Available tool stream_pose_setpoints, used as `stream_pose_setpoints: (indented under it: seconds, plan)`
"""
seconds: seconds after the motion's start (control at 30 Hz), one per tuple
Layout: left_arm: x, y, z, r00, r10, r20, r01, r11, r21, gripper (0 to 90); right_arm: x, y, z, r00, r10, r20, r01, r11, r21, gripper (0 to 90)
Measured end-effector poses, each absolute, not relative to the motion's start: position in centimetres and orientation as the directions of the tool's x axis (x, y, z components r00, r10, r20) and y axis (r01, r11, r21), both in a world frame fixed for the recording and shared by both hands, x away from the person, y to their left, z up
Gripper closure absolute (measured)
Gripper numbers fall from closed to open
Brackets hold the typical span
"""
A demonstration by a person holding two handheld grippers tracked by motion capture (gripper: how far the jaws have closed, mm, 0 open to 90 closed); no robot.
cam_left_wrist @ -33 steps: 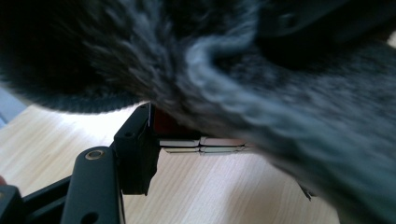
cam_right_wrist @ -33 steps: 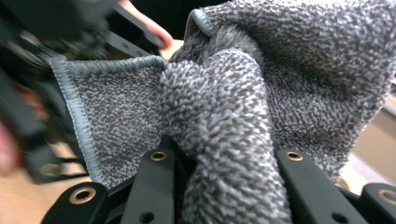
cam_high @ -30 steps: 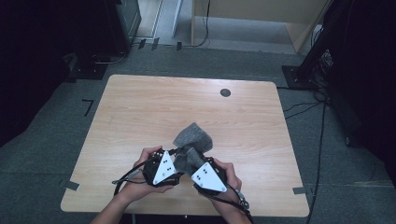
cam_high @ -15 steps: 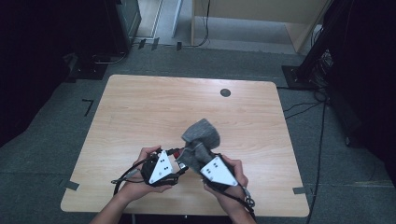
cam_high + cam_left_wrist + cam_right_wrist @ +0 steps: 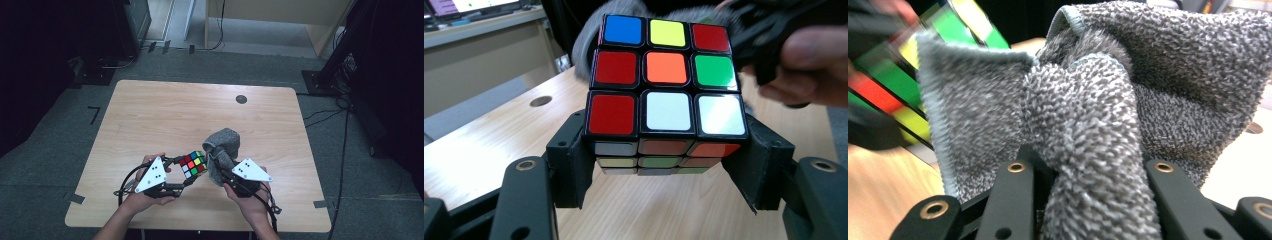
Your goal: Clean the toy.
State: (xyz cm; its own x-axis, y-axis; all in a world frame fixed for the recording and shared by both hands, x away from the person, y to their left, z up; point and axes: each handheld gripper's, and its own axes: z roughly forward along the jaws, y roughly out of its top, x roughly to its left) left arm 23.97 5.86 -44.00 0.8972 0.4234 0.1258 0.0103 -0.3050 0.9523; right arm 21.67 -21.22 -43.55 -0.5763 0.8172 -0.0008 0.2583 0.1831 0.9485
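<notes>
Rubik's cube (image 5: 666,82) sits clamped betw. the left gripper (image 5: 186,179) jaws, held up off the wooden table (image 5: 150,115) near its front edge, top face showing blue/yellow/red, red/orange/green, red/white/white. Just beside it, on the right in the high view, a grey towel (image 5: 1088,125) is bunched & pinched tight in the right gripper (image 5: 220,169), jaws nearly closed on the fabric, cloth touching or v. close to the cube's side. A dark round hole (image 5: 241,99) sits well apart toward the table's far edge.

Cube (image 5: 908,75) blurred behind grey cloth (image 5: 1088,115), forearms cut off below
</notes>
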Motion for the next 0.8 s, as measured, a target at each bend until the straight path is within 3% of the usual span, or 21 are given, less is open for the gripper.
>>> stream_pose_setpoints:
  seconds: [0.2, 0.37, 0.47, 0.6, 0.8]
  plan:
    - [23.7, 5.4, -44.1, 0.905, 0.404, 0.132, 0.0, -0.31, 0.951, 34.2, 20.1, -20.4, -41.5, -0.653, 0.758, 0.005, 0.136, 0.111, 0.984, 69.4]
    - [23.9, 6.2, -43.6, 0.909, 0.408, 0.083, 0.023, -0.249, 0.968, 34.2, 21.5, -21.0, -43.3, -0.607, 0.793, 0.044, 0.259, 0.145, 0.955, 69.8]
    - [24.3, 6.9, -43.2, 0.914, 0.406, 0.019, 0.057, -0.175, 0.983, 34.2, 21.8, -21.5, -43.8, -0.607, 0.788, 0.107, 0.291, 0.095, 0.952, 69.8]
    - [24.5, 7.2, -43.2, 0.917, 0.397, -0.028, 0.086, -0.13, 0.988, 34.2, 21.5, -21.1, -43.4, -0.644, 0.749, 0.157, 0.281, 0.041, 0.959, 69.9]
    - [24.6, 7.4, -43.1, 0.916, 0.396, -0.063, 0.105, -0.086, 0.991, 34.2, 21.6, -19.8, -44.5, -0.685, 0.672, 0.282, 0.372, -0.011, 0.928, 70.2]
